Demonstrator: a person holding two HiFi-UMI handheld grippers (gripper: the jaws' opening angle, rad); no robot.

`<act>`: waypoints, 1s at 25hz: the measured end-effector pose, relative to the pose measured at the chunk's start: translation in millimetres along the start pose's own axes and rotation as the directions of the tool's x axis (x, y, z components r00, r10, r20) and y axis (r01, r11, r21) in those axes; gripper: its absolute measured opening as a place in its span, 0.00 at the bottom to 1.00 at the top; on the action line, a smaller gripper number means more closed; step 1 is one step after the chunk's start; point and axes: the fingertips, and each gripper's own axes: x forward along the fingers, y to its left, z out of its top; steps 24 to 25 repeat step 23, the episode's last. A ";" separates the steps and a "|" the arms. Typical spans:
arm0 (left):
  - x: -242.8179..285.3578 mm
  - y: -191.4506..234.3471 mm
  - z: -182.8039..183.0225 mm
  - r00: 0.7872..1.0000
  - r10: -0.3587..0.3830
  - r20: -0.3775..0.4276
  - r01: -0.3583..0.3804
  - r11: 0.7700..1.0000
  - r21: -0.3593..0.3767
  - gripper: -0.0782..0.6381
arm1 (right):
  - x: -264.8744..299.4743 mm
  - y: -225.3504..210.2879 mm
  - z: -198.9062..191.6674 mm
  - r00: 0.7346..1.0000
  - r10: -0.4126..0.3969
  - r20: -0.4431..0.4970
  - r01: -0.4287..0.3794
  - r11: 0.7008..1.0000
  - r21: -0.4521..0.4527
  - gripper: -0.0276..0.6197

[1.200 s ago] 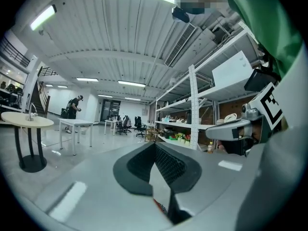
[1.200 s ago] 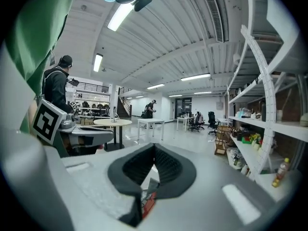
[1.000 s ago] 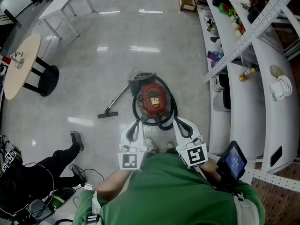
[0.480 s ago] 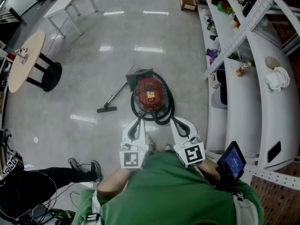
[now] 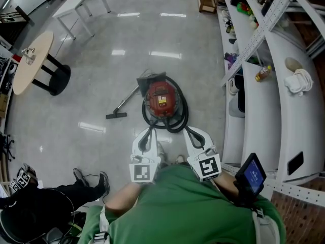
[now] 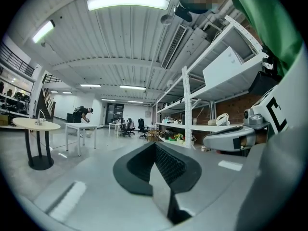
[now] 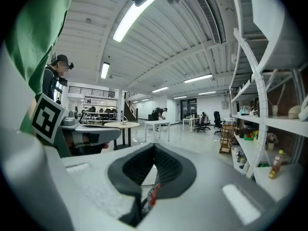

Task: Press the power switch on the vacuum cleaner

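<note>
The red vacuum cleaner (image 5: 161,99) stands on the floor straight ahead, ringed by its black hose (image 5: 179,125). Its wand runs left to a floor nozzle (image 5: 116,115). My left gripper (image 5: 147,134) and right gripper (image 5: 190,133) are held close to my body, side by side, tips pointing at the hose's near loop and well short of the red body. In the left gripper view the gripper (image 6: 155,146) has its black pads meeting, nothing between them. The right gripper (image 7: 154,148) is shut too, with a red sliver of the vacuum (image 7: 153,194) showing below the pads.
White shelving (image 5: 264,85) with bottles and clutter runs along the right. A round table (image 5: 31,62) and a white table (image 5: 76,1) stand at the far left. A person in black (image 5: 30,207) sits on the floor at the lower left.
The head view has shifted slightly, so the vacuum sits a little higher. The person at the lower left has drawn their legs in. Both grippers keep their place and stay shut.
</note>
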 end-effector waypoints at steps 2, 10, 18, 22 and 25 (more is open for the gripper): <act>-2.5 -4.3 0.4 1.000 0.004 -0.001 -0.004 1.000 -0.001 0.12 | -3.8 -1.5 -1.1 1.000 0.003 0.003 -0.003 1.000 -0.001 0.05; -9.5 -15.2 0.0 1.000 0.014 -0.003 -0.014 1.000 0.011 0.12 | -13.8 -2.4 -0.3 1.000 0.014 0.012 -0.014 1.000 0.000 0.05; -13.3 -23.3 5.5 1.000 0.009 0.008 -0.009 1.000 0.015 0.12 | -20.4 -4.4 2.0 1.000 0.016 0.027 -0.015 1.000 -0.016 0.05; -16.2 -25.8 5.5 1.000 0.014 0.011 -0.014 1.000 0.008 0.12 | -23.3 -4.0 4.3 0.999 0.015 0.031 -0.014 1.000 -0.023 0.05; -17.0 -26.3 5.5 1.000 0.016 0.012 -0.016 1.000 0.006 0.12 | -23.8 -3.5 4.0 0.999 0.016 0.028 -0.015 1.000 -0.019 0.05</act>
